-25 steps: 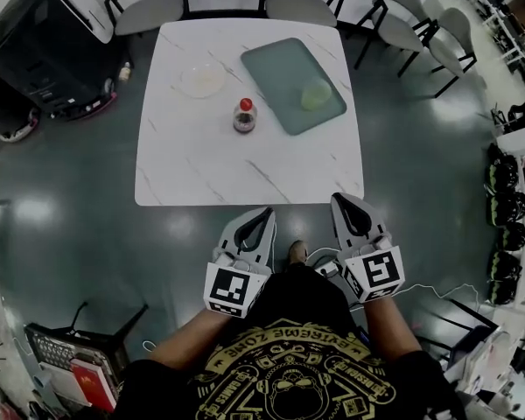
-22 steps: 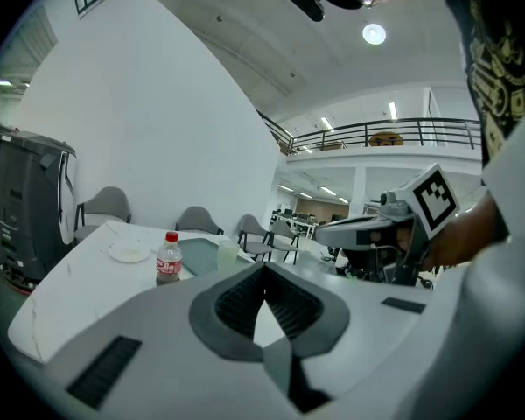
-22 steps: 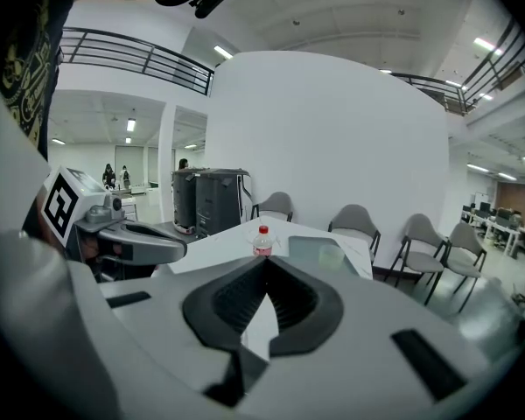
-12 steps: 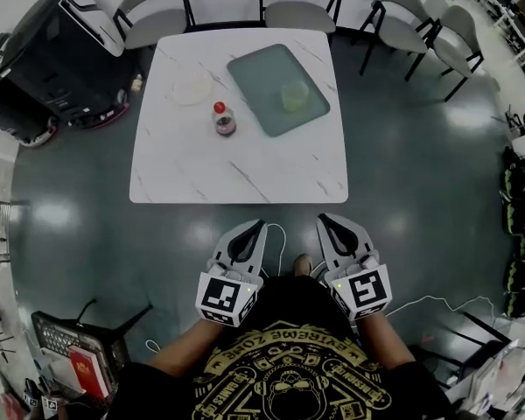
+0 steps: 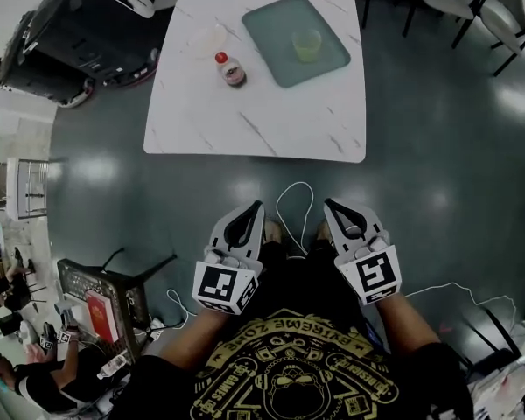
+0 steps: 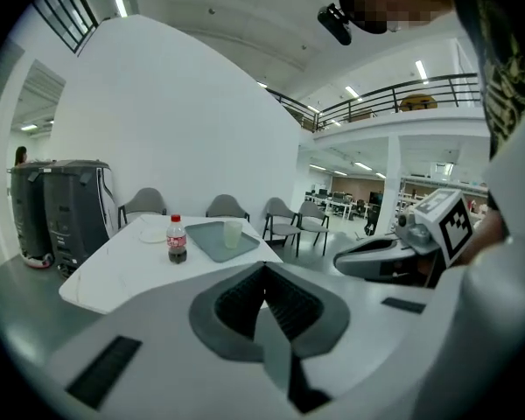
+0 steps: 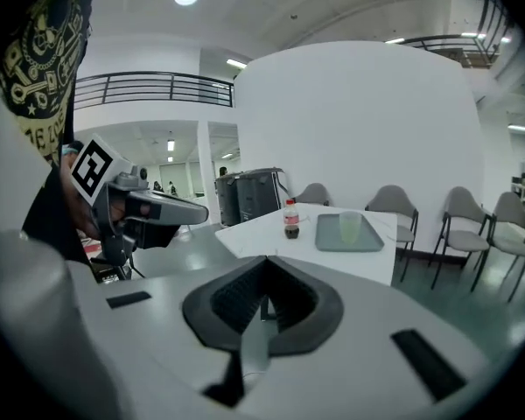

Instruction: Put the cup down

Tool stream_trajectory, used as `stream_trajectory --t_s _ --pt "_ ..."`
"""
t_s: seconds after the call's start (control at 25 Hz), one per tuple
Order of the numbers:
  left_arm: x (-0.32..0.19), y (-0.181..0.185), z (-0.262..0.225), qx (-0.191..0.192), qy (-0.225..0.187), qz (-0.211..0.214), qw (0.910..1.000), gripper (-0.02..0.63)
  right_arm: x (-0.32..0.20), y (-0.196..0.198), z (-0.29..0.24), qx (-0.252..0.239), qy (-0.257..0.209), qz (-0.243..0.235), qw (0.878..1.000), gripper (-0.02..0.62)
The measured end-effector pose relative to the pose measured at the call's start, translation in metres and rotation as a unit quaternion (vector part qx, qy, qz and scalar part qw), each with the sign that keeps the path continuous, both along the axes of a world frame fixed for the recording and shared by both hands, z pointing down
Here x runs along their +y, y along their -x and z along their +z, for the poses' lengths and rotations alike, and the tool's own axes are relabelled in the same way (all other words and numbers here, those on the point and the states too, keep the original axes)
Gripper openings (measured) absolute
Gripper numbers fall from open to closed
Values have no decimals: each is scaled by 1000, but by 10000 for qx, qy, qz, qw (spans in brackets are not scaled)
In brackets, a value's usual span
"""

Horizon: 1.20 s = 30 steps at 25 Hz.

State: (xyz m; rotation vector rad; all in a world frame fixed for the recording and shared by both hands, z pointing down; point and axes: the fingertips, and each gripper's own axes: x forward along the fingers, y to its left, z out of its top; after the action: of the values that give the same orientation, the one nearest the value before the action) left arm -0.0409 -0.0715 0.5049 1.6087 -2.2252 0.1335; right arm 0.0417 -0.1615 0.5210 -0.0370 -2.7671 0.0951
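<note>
One cup [image 5: 306, 44], one tray [image 5: 271, 16], one bottle [image 5: 232, 70], one table [image 5: 254, 121], two grippers. Cup's standing upright on the tray, mouth up, long axis vertical, with the bottle near the tray on bare tabletop. Left gripper [image 5: 257, 206] and right gripper [image 5: 331, 205] are both clenched on nothing, well apart from the table.

Place: open-plan office hall, with a meeting corner.
Furniture: white marble-look worktop [image 5: 245, 116] with grey chairs [image 7: 469, 221] around it.
Ground: glossy dark grey floor [image 5: 437, 147].
Upper level: railed mezzanine [image 6: 394, 103] under ceiling strip lights [image 6: 424, 68].
Background: rows of desks [image 6: 337, 204], far off and small.
</note>
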Motion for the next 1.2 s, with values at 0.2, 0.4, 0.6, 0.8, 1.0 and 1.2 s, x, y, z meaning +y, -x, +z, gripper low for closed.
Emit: stream_trajectory --t_s 0.2,0.4,0.6,0.8,1.0,1.2 --pt "18 5 -3 -184 -122 34 9997 -5 25 -13 -8 -43 -146 170 9997 6" --pt "36 -4 -13 -204 -310 514 9980 -5 52 -21 -14 -212 204 998 9946 6" --pt "79 -9 9 62 -200 935 9954 -5 92 -19 -15 21 186 1510 9884 6" --pt "99 -4 17 113 -245 1095 9936 -5 122 -23 0 114 201 1652 9860 6" --pt "114 -1 23 158 -249 1168 9927 -5 141 -18 1 109 74 1597 9871 5" --pt "124 1 22 125 -303 1160 9927 -5 146 -12 -2 157 -150 1576 9873 3"
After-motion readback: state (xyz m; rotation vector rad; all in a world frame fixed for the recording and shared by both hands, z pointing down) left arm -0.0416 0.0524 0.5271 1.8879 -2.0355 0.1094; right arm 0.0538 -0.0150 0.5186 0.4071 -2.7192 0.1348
